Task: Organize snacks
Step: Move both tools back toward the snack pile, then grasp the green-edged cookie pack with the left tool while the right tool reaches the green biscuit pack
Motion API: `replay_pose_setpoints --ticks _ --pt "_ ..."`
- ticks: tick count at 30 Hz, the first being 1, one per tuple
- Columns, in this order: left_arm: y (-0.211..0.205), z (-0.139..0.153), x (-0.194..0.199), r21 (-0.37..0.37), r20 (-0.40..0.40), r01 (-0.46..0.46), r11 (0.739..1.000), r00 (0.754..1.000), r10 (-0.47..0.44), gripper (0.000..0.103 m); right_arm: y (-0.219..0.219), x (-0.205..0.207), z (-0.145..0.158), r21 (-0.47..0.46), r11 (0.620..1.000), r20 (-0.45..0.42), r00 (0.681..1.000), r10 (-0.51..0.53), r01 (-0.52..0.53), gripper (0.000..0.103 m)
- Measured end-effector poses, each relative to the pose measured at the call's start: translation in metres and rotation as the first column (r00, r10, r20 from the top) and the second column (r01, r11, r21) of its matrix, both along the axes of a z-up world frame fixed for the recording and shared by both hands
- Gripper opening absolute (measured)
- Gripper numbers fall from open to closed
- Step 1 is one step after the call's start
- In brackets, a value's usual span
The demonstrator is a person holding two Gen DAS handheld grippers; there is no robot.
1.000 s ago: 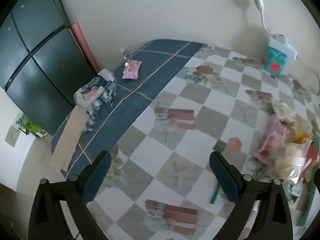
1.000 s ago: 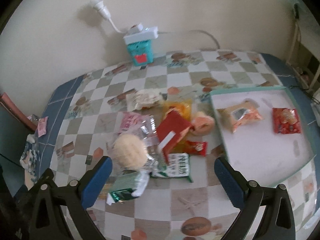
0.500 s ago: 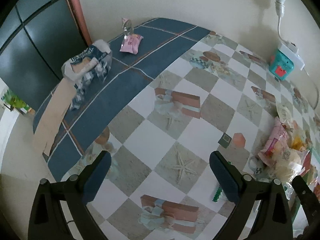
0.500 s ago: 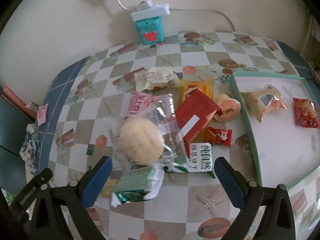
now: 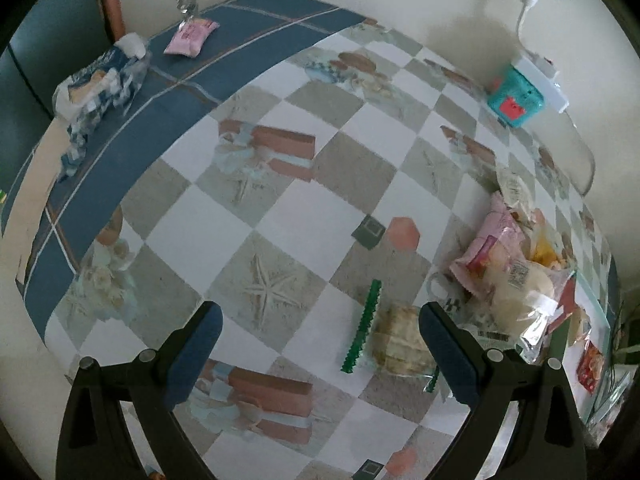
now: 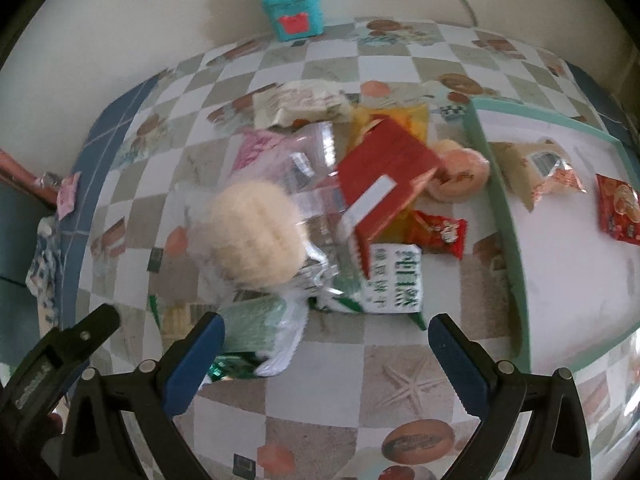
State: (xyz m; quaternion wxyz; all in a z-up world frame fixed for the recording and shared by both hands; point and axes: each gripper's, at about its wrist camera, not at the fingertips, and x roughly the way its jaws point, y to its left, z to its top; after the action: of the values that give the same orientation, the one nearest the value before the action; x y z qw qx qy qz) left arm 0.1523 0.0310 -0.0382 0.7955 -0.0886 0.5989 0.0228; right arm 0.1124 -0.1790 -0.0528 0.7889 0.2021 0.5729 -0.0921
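Over the checked tablecloth (image 6: 336, 344), both the right gripper (image 6: 326, 354) and left gripper (image 5: 316, 346) hang wide open above the snack pile (image 6: 320, 216) (two packets already in the tray (image 6: 500, 216)), apparently approaching a first grasp.

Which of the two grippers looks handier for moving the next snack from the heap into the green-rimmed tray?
Probably the right gripper: open, it faces the heap, the green-and-white packet lying by its fingers and the green-rimmed white tray beside it. The left gripper faces mostly bare tablecloth.
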Motion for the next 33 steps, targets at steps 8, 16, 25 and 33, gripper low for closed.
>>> replay_pose_setpoints --ticks 8,16,25,33 --pt "0.021 -0.007 -0.001 0.054 -0.005 -0.109 0.993 0.994 0.110 0.099 0.035 0.008 -0.002 -0.054 0.992 -0.006 0.993 0.117 -0.117 0.103" --pt "0.018 -0.006 -0.001 0.065 -0.005 -0.094 0.993 0.995 0.095 0.099 0.058 0.014 -0.012 -0.175 0.962 -0.049 0.978 0.202 -0.208 0.103" --pt "0.017 -0.005 -0.001 0.073 -0.005 -0.088 0.993 0.996 0.089 0.099 0.061 0.013 -0.009 -0.155 0.962 -0.026 0.974 0.225 -0.226 0.078" --pt "0.009 -0.005 0.000 0.077 -0.006 -0.060 0.995 0.998 0.061 0.099 0.051 0.008 -0.006 -0.107 0.971 -0.009 0.977 0.213 -0.213 0.070"
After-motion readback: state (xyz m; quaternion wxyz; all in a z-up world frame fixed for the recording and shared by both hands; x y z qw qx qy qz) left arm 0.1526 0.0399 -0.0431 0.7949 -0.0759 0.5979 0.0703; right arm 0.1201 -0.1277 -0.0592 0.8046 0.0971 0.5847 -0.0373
